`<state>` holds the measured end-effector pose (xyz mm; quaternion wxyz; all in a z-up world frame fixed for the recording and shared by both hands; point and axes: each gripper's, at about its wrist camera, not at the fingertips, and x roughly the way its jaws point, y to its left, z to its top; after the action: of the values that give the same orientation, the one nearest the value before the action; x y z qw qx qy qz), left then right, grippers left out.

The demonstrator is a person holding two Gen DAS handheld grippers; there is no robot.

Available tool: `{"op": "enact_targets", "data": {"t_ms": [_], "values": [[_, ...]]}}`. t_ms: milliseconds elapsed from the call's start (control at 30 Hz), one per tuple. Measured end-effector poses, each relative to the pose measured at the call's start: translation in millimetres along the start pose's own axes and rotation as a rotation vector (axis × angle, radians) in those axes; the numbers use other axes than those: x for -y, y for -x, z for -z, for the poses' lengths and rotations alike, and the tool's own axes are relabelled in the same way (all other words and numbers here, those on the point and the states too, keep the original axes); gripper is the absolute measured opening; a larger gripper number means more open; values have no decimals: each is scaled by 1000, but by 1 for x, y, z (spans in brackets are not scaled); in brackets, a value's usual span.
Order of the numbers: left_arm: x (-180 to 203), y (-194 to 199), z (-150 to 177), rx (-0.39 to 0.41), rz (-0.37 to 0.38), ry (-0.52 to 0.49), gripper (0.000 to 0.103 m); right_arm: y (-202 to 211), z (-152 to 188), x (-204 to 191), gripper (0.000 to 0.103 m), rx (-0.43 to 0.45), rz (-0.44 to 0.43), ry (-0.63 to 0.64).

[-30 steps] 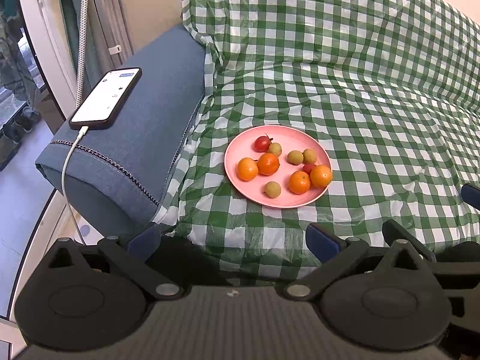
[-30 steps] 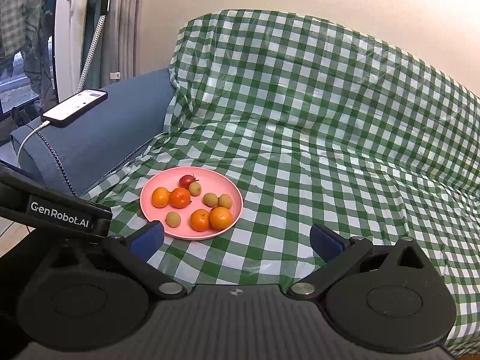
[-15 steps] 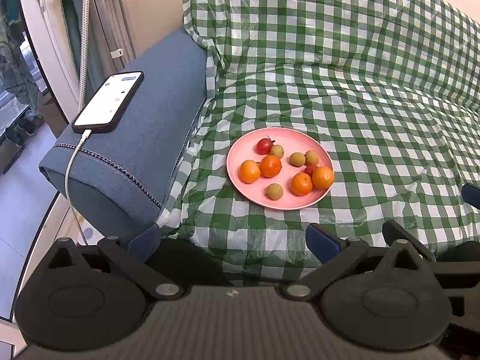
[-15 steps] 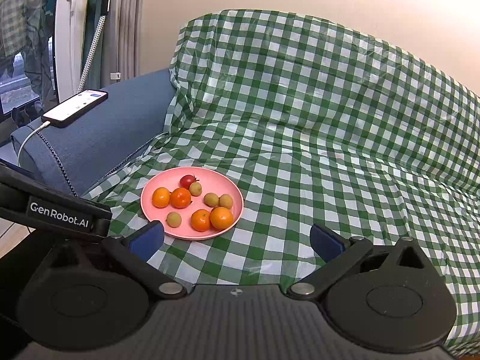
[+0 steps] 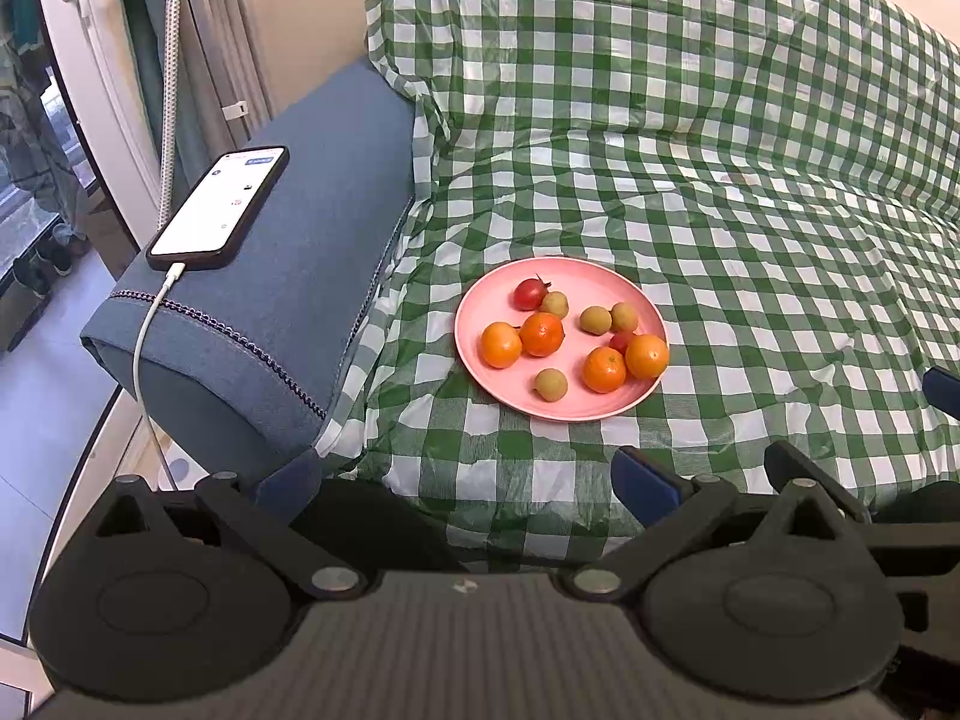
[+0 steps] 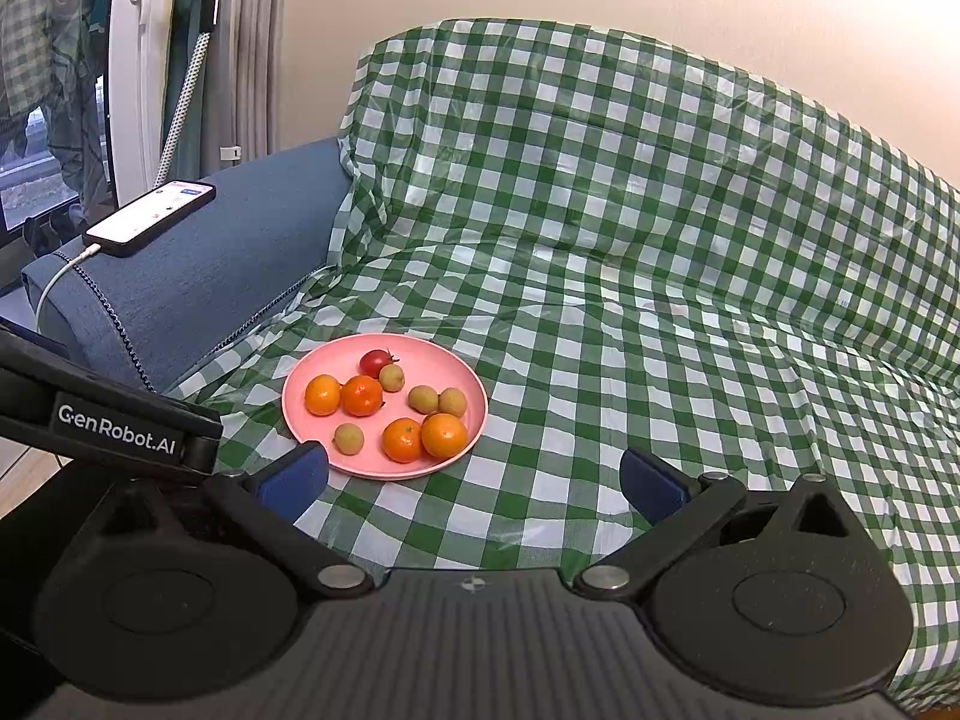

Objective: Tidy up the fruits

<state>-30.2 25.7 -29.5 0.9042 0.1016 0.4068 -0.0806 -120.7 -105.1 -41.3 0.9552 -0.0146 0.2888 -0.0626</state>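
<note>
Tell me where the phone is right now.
The phone lies screen-up on the blue sofa armrest, left of the pink plate in both wrist views, with a white cable plugged in.

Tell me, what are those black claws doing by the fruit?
A person holds two black grippers, the left gripper and the right gripper, both open and empty above the green checked cloth. Nothing is picked up yet. The round pink plate holds four oranges, four small greenish fruits and red ones, all mixed together.
</note>
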Motion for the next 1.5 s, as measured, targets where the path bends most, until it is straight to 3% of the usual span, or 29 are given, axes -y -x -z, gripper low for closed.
{"op": "enact_targets", "data": {"t_ms": [1500], "values": [[-5, 3, -5, 7, -2, -14, 103, 0, 1, 6, 102, 1, -9, -1]]}}
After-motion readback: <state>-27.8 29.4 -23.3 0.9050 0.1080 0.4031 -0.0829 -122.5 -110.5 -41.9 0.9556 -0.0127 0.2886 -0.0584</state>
